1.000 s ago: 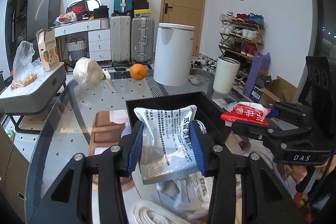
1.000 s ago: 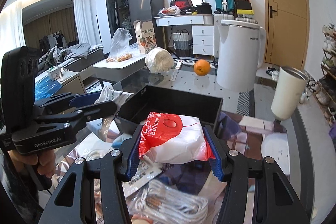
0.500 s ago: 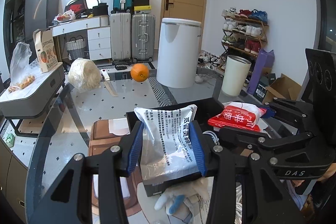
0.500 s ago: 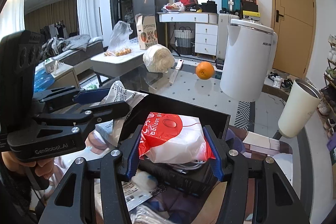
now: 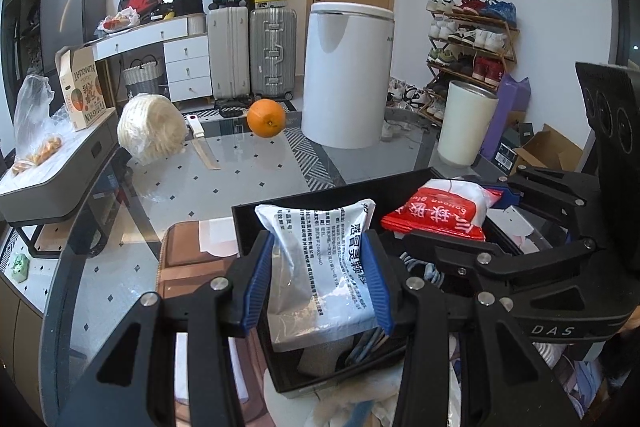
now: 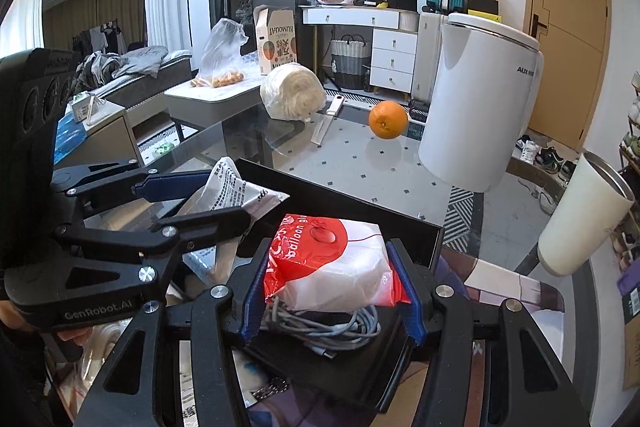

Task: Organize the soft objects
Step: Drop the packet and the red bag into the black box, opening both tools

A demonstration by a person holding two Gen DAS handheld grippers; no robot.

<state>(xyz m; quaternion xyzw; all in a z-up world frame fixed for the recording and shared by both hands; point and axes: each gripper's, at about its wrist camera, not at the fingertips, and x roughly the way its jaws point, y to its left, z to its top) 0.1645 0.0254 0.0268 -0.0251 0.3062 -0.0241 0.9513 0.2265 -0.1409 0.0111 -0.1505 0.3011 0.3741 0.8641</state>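
Note:
My left gripper [image 5: 320, 283] is shut on a white pouch with blue print [image 5: 320, 263], held over the near left part of a black open box [image 5: 304, 199]. My right gripper [image 6: 330, 287] is shut on a red-and-white balloon packet [image 6: 328, 263], held over the same black box [image 6: 400, 227], above a coil of grey cable [image 6: 320, 327] inside it. In the left wrist view the balloon packet [image 5: 436, 211] and the right gripper [image 5: 496, 211] show at the right. In the right wrist view the pouch [image 6: 228, 191] and the left gripper [image 6: 192, 199] show at the left.
The box stands on a glass table [image 5: 240, 187]. Farther back lie a wrapped white bundle [image 5: 150, 131], a knife [image 5: 202, 143] and an orange [image 5: 266, 118]. A white appliance [image 5: 346, 75] and a white cup [image 5: 466, 123] stand beyond. More soft packets lie under the grippers.
Both grippers have moved forward and slightly down with their packets, from the pile of loose items to above the black box. The box now sits beneath both packets.

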